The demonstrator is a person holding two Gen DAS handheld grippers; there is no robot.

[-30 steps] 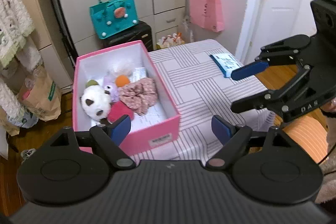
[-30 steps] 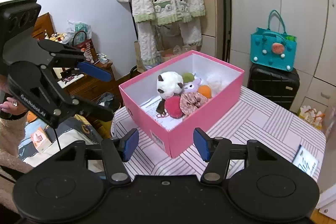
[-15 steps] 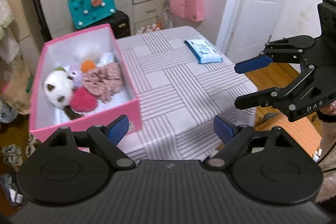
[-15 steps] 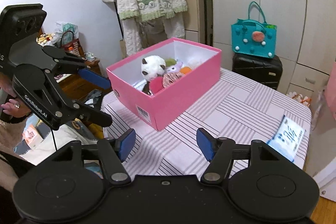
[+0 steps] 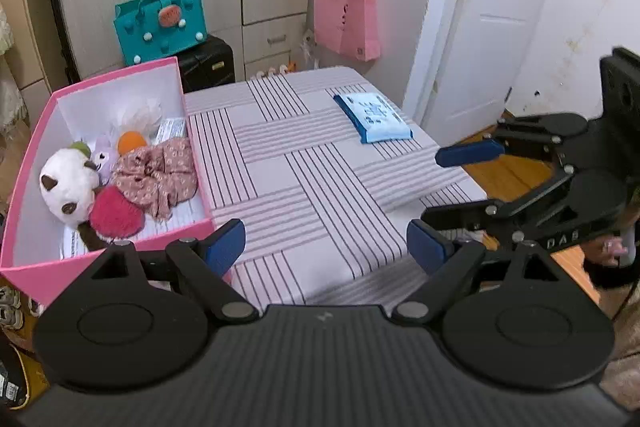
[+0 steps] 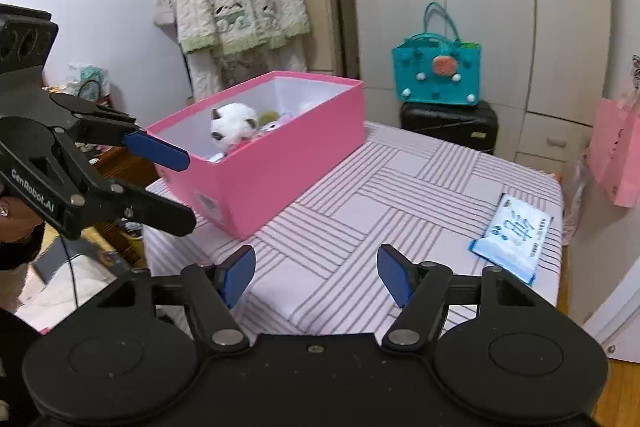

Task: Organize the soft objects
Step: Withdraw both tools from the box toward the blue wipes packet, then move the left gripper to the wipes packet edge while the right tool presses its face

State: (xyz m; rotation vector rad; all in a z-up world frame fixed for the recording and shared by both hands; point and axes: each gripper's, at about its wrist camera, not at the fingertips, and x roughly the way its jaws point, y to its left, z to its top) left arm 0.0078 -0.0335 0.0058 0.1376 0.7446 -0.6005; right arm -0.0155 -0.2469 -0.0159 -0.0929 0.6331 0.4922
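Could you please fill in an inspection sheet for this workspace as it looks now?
Surface: striped tablecloth, mostly bare.
Job's things: pink box at the table's left edge, holding a panda plush, red pompom, floral scrunchie, orange ball.
Clutter: blue wipes pack on the far right side of the table.
Grippers: left gripper open, empty; right gripper open, empty, jaws just widened.
Cables: thin black one under the left gripper.
Surroundings: teal bag, pink bag, door.

A pink box [image 5: 24,163] is sitting on the pale, dark-striped worktop [image 5: 304,187], showing a white panda plush [image 5: 66,183], a floral scrunchie [image 5: 158,175] and a blue-and-white packet [image 5: 374,117].
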